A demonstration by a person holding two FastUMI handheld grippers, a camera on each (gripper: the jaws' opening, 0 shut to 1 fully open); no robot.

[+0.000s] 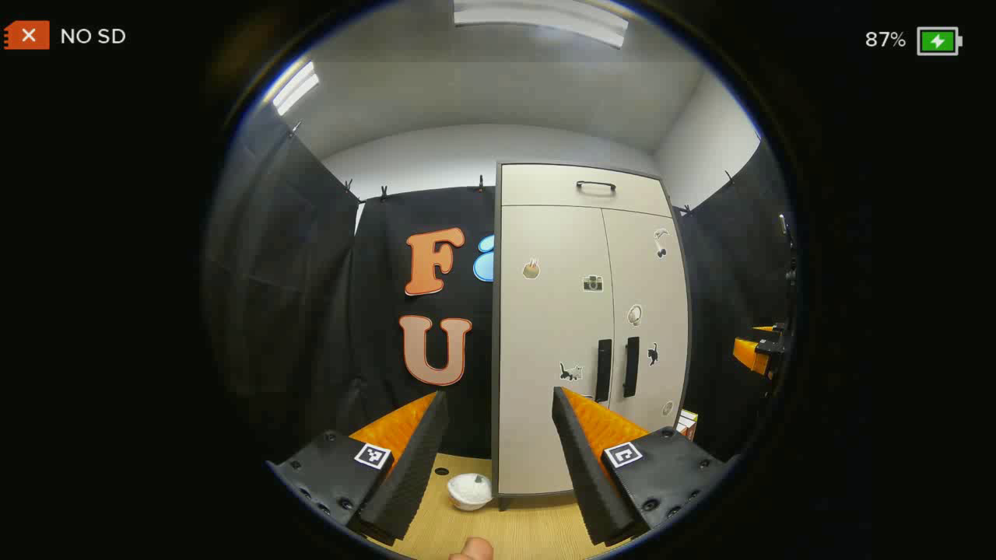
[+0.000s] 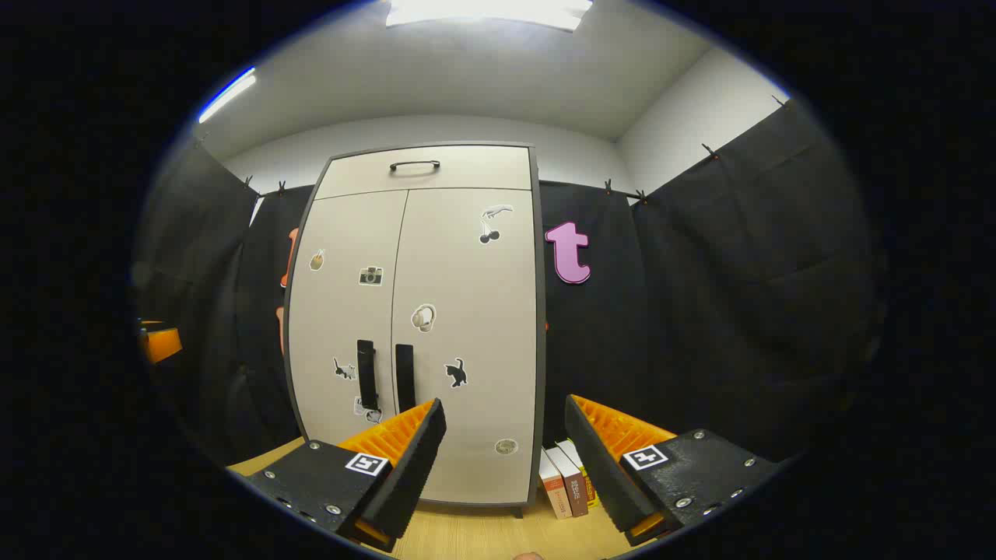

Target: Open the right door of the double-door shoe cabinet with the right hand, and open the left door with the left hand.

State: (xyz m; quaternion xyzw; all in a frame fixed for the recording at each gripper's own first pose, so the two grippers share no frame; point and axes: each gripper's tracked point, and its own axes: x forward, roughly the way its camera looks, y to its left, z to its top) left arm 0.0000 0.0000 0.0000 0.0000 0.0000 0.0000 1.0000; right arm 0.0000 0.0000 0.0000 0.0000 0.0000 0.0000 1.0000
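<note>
Shoe cabinet is standing upright against the black cloth wall, both doors sitting flush. In the left gripper view the left gripper is hanging with fingers spread wide, gripping nothing, well apart from the cabinet. The left door is showing between the fingertips toward 12 o'clock, and its dark vertical handle is sitting just past the tip of the right-hand finger at about 1 o'clock. The right door is lying further out at 2 o'clock with its own handle beside the first.

In the right gripper view the right gripper is also holding its fingers spread, empty, short of the cabinet. The right door's handle is standing above the tip of the left-hand finger at 11 o'clock, and the left door's handle just beside it, further toward 10.

Differences between views: the left gripper view is showing a white bowl-like thing on the wooden floor at the cabinet's left foot, plus the other gripper at the 3 o'clock edge. The right gripper view is showing books leaning at the cabinet's right foot and the other gripper at the 9 o'clock edge. Top drawer handle is sitting across the cabinet head.
</note>
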